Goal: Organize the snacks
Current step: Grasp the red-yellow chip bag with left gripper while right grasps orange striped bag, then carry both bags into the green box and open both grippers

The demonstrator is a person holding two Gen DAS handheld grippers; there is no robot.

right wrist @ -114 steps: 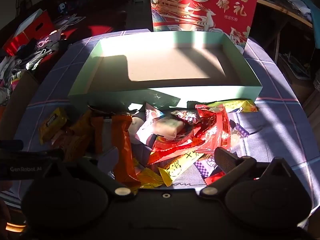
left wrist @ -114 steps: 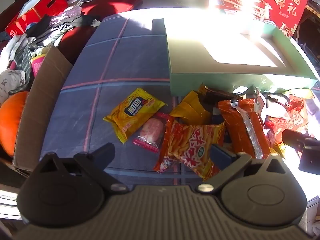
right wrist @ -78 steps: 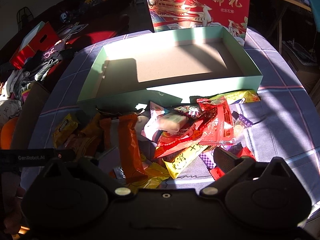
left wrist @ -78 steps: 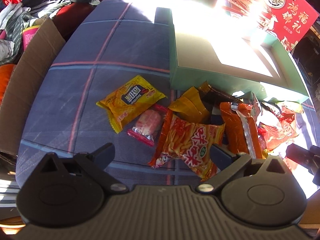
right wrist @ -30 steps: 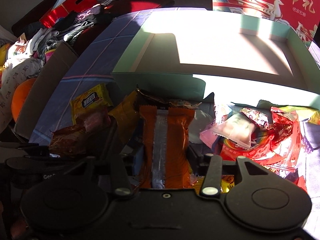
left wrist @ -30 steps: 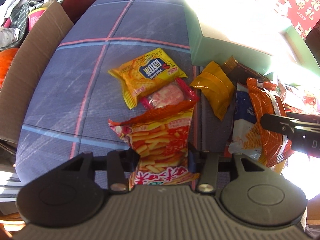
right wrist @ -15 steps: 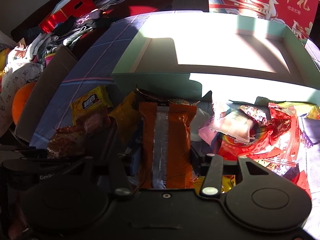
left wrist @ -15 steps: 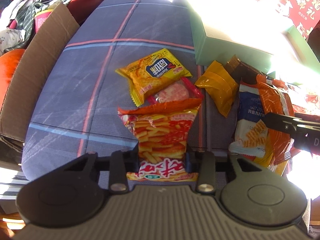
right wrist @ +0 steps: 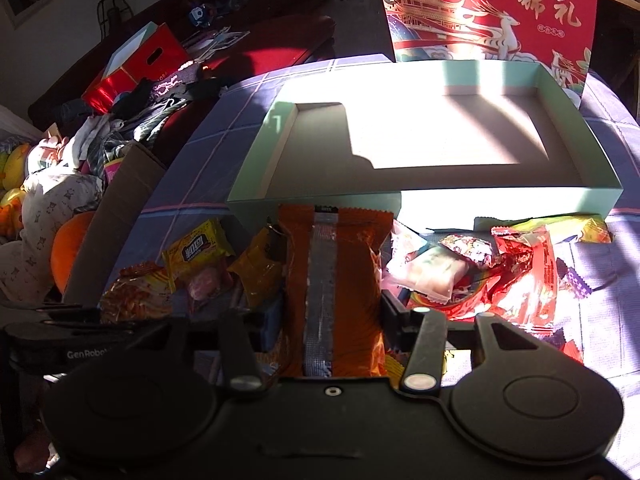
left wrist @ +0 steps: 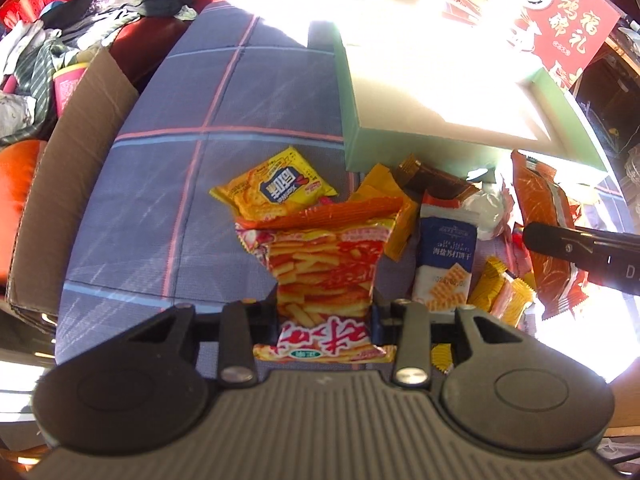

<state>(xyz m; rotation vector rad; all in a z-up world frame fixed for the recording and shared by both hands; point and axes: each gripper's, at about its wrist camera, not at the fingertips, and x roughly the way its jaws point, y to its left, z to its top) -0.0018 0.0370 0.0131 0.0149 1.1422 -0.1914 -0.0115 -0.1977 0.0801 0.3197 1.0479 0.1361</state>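
My left gripper (left wrist: 325,312) is shut on a red and yellow fries snack bag (left wrist: 324,264), held above the checked tablecloth. My right gripper (right wrist: 334,316) is shut on an orange snack bag with a silver seam (right wrist: 332,264), held in front of the open mint-green box (right wrist: 316,196). The same orange bag (left wrist: 548,216) and the right gripper's arm (left wrist: 580,248) show at the right of the left wrist view. The box (left wrist: 352,136) is empty inside. Loose snacks lie in front of it: a yellow cracker packet (left wrist: 272,190), a blue and white cracker packet (left wrist: 444,264), red wrappers (right wrist: 524,272).
A cardboard box flap (left wrist: 68,168) stands at the table's left edge, with clothes and an orange object (left wrist: 16,176) beyond. A red gift bag (right wrist: 488,8) stands behind the green box. The tablecloth (left wrist: 248,96) lies left of the box.
Both grippers closed on their bags about a second ago and have since lifted them. The views have pulled back and risen, showing more of the box.
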